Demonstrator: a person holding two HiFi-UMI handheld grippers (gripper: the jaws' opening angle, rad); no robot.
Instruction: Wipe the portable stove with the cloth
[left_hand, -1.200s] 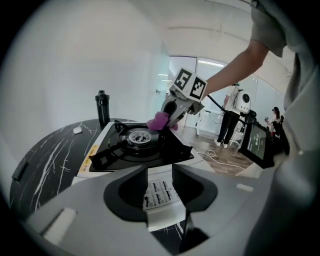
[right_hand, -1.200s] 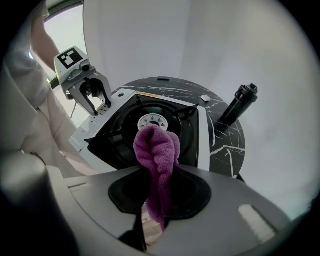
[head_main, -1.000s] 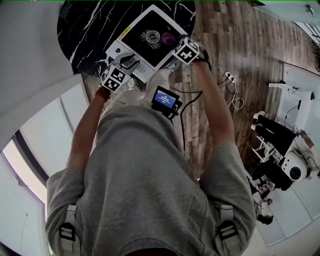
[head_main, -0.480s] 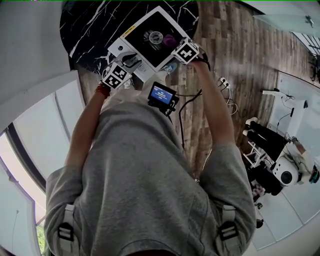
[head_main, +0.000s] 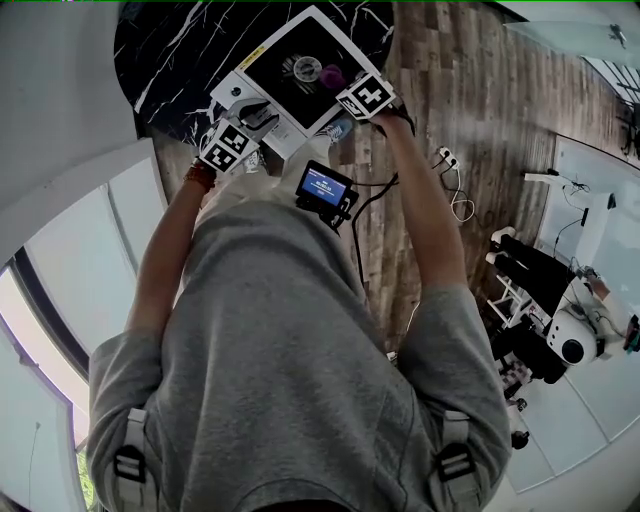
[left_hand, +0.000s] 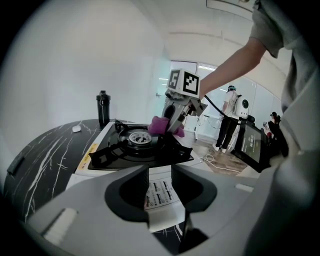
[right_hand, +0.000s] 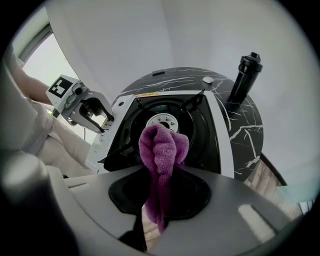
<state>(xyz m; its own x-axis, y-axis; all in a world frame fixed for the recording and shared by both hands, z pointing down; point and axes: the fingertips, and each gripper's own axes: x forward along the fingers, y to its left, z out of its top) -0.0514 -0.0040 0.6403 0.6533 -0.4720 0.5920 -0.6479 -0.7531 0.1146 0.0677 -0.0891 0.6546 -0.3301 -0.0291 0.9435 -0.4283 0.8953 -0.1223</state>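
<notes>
The person wears a grey short-sleeved T-shirt (head_main: 300, 370) and pale trousers (head_main: 250, 195). Two grey shoulder straps (head_main: 128, 450) lie over the shirt, each with a black buckle. A reddish band (head_main: 200, 177) circles the left wrist. At the waist sits a small black device with a lit blue screen (head_main: 325, 189), and a black cable (head_main: 358, 245) hangs just beside it. The left gripper (left_hand: 160, 187) and right gripper (right_hand: 159, 185) have smooth grey bodies with dark recesses round black jaws. Each carries a white cube (head_main: 365, 97) printed with black square markers.
</notes>
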